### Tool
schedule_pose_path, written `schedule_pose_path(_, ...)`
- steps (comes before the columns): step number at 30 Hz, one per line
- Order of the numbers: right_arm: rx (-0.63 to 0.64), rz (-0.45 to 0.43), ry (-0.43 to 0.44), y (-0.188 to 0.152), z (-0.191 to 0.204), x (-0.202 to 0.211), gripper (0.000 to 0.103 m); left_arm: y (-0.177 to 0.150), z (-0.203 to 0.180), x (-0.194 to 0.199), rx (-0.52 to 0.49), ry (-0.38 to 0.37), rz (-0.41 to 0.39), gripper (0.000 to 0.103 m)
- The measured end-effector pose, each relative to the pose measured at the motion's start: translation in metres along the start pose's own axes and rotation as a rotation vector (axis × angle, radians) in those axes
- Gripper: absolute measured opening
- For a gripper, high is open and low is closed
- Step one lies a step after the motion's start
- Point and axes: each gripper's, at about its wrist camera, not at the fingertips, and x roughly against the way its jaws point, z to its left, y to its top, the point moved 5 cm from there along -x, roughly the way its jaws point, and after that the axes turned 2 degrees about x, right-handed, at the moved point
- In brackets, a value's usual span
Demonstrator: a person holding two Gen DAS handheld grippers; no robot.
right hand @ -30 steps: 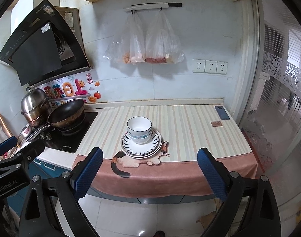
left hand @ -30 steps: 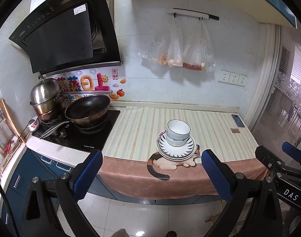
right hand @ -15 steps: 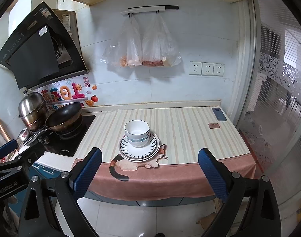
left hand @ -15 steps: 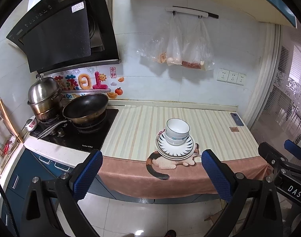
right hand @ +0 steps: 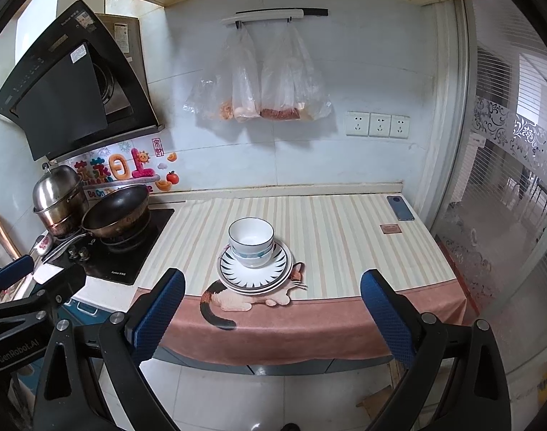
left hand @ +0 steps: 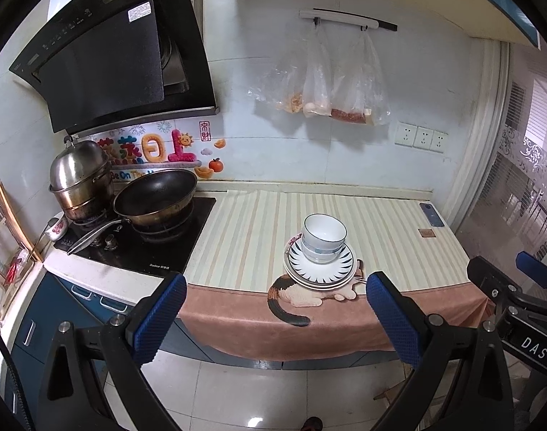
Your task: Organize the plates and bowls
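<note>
Hanging short of counter (left hand: 309, 215), both claws apart, empty; bowls (right hand: 251, 240) on plates (right hand: 255, 280); wok (left hand: 155, 197) left.

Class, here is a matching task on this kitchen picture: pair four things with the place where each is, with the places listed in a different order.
Things:
1. bowls
2. frying pan
3. plastic bags
4. phone

Places:
A. hanging from the wall rail
B. on the stove
C. stacked on the plates
D. at the far right corner of the counter

Pairs: 1-C, 2-B, 3-A, 4-D
</note>
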Motion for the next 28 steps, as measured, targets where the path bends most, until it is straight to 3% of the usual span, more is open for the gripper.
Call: schedule_pose_path(28, -0.003, 0.008, -0.006, -0.005, 0.016, -0.006, 0.1, -0.004, 0.014, -0.001, 0.01, 0.016, -0.012, 0.103)
